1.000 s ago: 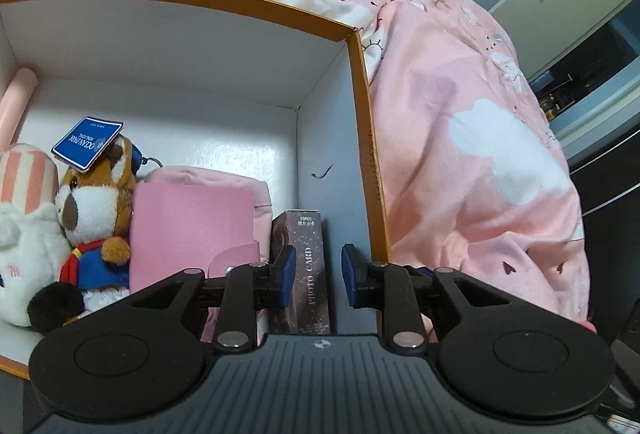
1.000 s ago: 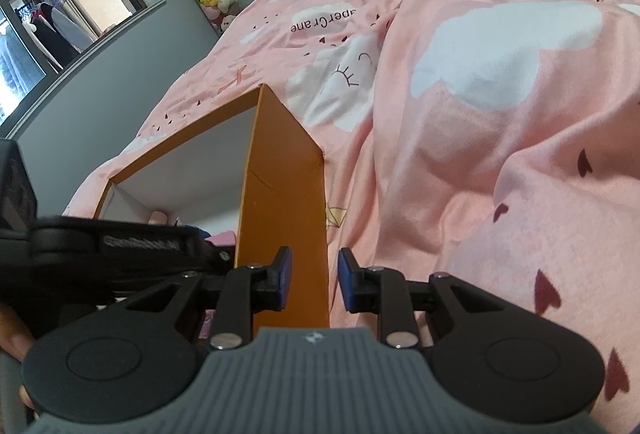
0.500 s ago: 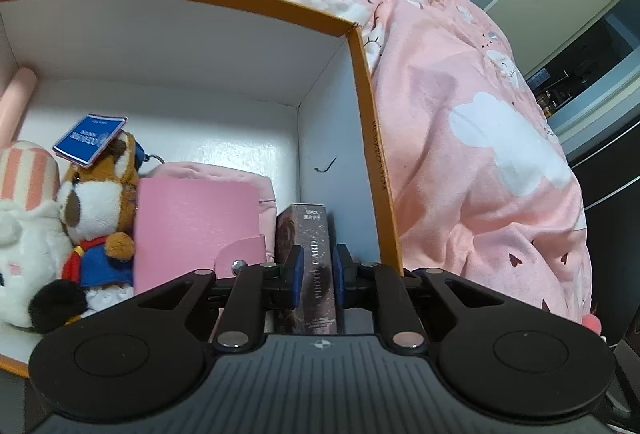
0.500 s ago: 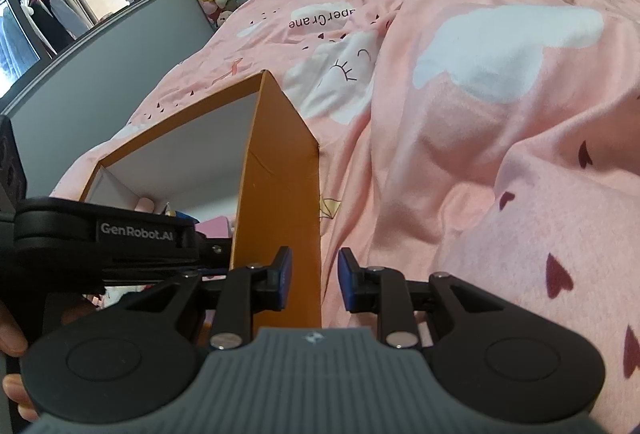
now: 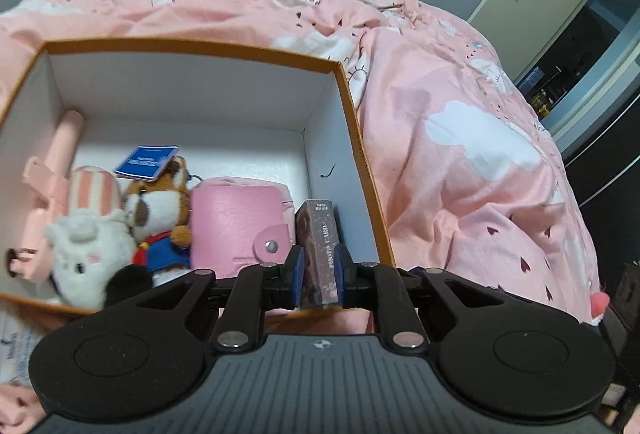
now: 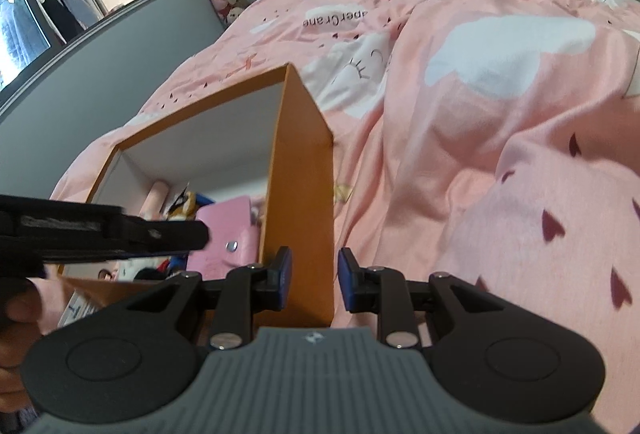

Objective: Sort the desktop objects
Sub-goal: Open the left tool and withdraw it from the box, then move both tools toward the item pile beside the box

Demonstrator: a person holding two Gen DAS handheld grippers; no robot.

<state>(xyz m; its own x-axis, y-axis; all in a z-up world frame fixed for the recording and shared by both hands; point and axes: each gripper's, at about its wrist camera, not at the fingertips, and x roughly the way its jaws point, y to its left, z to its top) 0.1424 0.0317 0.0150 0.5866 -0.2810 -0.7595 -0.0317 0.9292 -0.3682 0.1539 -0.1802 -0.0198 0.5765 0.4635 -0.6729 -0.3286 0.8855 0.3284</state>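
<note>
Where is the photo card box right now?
In the left wrist view, the photo card box sits clamped in the left gripper, between the pink wallet and the storage box's right wall.

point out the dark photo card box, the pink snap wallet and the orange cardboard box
dark photo card box [image 5: 320, 234], left wrist view, on its printed spine above the pads
pink snap wallet [image 5: 232, 222], left wrist view, on its front cover
orange cardboard box [image 6: 300, 202], right wrist view, on its outer side wall

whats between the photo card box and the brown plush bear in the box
The pink snap wallet stands between the photo card box and the brown plush bear, seen in the left wrist view.
</note>
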